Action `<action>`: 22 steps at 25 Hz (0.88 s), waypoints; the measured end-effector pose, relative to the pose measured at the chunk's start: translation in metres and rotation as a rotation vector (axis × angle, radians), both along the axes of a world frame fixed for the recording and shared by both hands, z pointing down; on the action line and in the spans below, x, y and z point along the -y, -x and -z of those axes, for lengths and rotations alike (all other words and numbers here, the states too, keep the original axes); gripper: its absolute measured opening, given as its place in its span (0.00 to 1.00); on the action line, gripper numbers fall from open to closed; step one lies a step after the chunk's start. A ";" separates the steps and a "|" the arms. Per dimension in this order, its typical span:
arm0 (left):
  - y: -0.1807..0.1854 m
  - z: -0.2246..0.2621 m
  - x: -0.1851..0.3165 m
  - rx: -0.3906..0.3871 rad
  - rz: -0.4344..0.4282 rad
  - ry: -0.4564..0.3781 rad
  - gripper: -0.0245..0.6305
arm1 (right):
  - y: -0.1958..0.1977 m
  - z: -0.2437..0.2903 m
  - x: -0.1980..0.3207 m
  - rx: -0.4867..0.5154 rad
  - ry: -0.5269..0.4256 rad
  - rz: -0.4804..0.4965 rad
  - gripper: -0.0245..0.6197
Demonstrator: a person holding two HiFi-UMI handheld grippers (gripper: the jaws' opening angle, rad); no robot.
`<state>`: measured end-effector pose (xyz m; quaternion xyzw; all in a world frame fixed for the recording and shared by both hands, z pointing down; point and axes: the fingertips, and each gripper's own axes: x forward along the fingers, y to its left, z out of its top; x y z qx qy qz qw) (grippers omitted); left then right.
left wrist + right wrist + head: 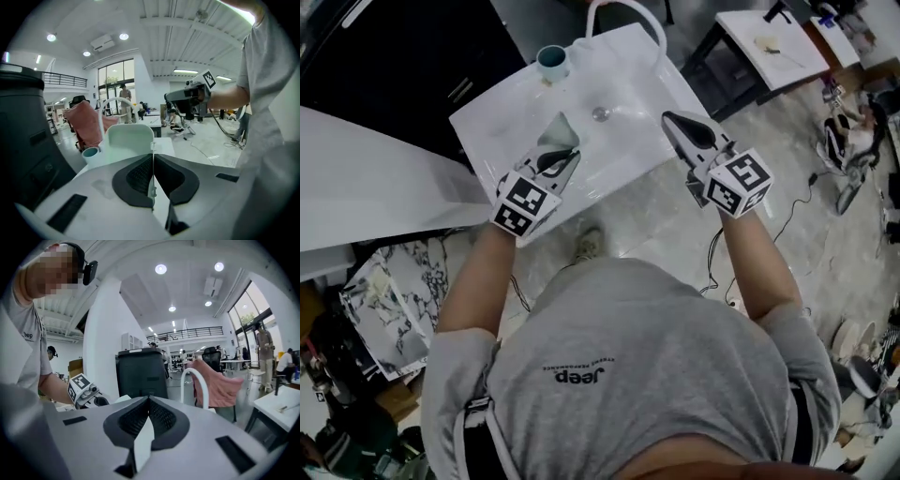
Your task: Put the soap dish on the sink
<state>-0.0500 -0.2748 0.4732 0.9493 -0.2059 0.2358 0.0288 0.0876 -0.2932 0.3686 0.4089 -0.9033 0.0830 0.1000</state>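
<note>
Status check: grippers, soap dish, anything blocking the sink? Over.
Left gripper shut on soap dish, gripped by its edge over the sink. Right gripper shut, empty. Teal cup on back corner, clear of the basin.

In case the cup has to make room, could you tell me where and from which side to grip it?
Take the cup by its rim, one jaw inside and one outside, coming straight down. It stands upright, mouth open, at the sink's back corner, and the faucet rises near it, so a sideways approach looks tighter.
</note>
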 end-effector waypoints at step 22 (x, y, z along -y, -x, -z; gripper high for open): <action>0.201 -0.177 0.177 0.554 0.069 0.147 0.07 | 0.195 -0.129 0.178 -0.076 0.143 0.229 0.12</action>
